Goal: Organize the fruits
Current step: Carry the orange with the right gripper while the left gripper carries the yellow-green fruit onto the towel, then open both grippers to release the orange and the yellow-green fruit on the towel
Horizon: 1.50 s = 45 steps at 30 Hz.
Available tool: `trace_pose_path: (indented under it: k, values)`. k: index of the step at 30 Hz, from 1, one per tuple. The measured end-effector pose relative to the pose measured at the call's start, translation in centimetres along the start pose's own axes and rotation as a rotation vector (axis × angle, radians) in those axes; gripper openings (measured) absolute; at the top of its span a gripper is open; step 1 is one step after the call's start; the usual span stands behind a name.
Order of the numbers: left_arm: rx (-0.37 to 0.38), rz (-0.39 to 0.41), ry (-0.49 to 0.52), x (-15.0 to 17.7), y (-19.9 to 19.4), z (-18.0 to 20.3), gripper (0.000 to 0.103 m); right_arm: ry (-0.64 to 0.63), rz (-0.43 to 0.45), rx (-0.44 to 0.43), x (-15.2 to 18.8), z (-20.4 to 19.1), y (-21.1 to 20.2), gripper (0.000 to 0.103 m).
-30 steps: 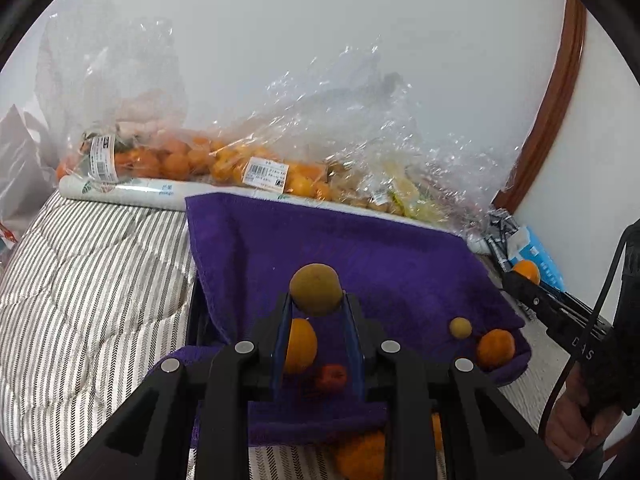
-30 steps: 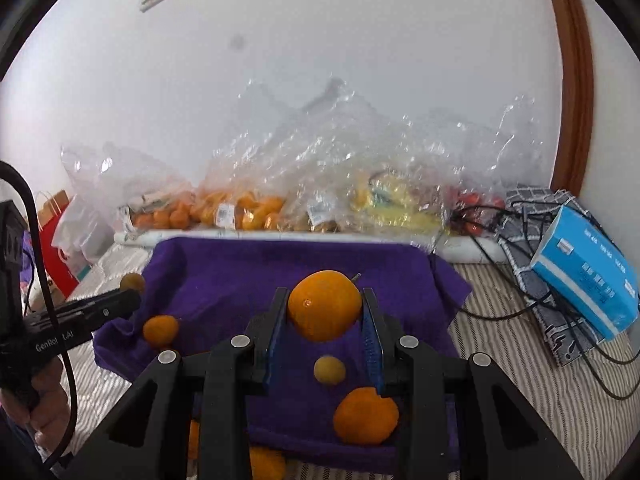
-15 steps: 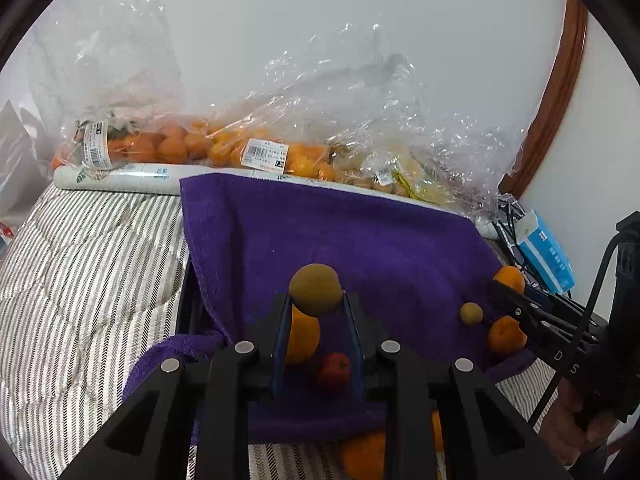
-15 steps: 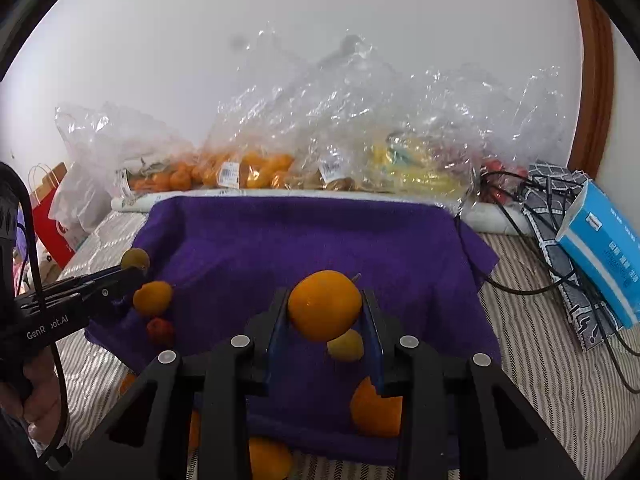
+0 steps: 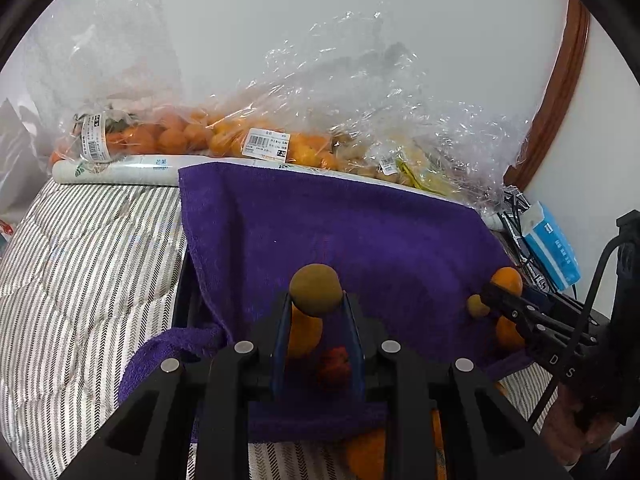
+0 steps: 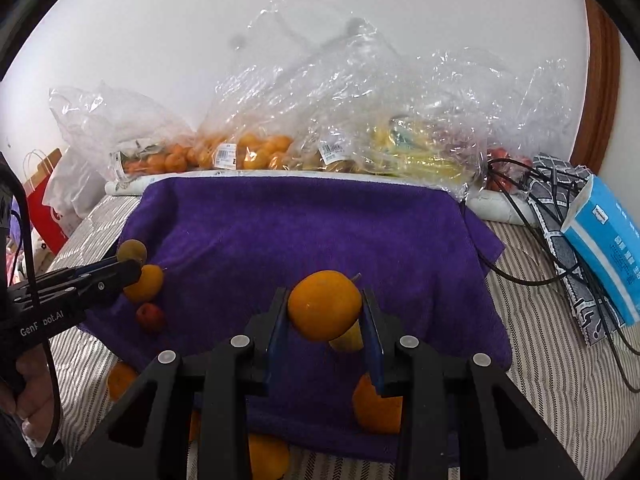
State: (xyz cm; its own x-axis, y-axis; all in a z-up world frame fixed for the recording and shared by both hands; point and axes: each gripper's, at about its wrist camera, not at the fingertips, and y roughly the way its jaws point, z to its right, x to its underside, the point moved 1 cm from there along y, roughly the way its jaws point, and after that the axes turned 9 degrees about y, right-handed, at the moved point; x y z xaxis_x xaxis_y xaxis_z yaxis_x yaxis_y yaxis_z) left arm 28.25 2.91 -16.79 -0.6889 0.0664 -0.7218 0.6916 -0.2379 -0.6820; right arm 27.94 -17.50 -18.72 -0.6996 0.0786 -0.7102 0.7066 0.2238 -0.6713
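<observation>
Closest to the lens in the left wrist view, the left gripper [image 5: 316, 312] has its 2 fingers narrow and clamped on a small brown-olive round fruit [image 5: 316, 289]. In the right wrist view, the right gripper [image 6: 325, 320] has its fingers closed around an orange [image 6: 325, 305] with a short stem. Both fruits are held in the air above the purple towel [image 5: 360, 240].

Compared with 1 second ago, the grips are the same, but the right gripper has come a little lower and closer to the towel, and the towel now fills more of both views. The left gripper has hardly moved. I judge that both hands are bringing their fruit toward a place on the towel, and that nothing is released yet.

Just behind the fingers, loose fruit lies on the front part of the towel: a small red fruit [image 6: 150, 317], an orange one [image 6: 146, 282] beside it, a small yellow one [image 6: 348, 340] and another orange [image 6: 376, 404]. 2 more oranges [image 6: 120, 380] lie off the towel edge on the striped quilt [image 5: 80, 260].

Farther back, clear plastic bags [image 6: 320, 120] of oranges and yellow fruit stand against the white wall. A blue box [image 6: 600, 248] and black cables [image 6: 540, 240] lie at the right.
</observation>
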Motion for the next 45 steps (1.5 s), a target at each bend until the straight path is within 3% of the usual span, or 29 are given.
trace_pose_path:
  k: [20, 39, 45]
  values:
    - [0.025, 0.007, 0.022, 0.1, -0.1, 0.5, 0.025, -0.008, -0.028, 0.007, 0.3, -0.2, 0.5, 0.034]
    - [0.05, 0.039, 0.002, -0.1, -1.2, 0.2, 0.031, 0.009, 0.044, -0.012, -0.2, -0.6, -1.8, 0.035]
    - [0.034, 0.045, 0.0, -0.1, -1.3, 0.1, 0.034, 0.051, 0.063, -0.062, -1.0, -1.1, -3.4, 0.035]
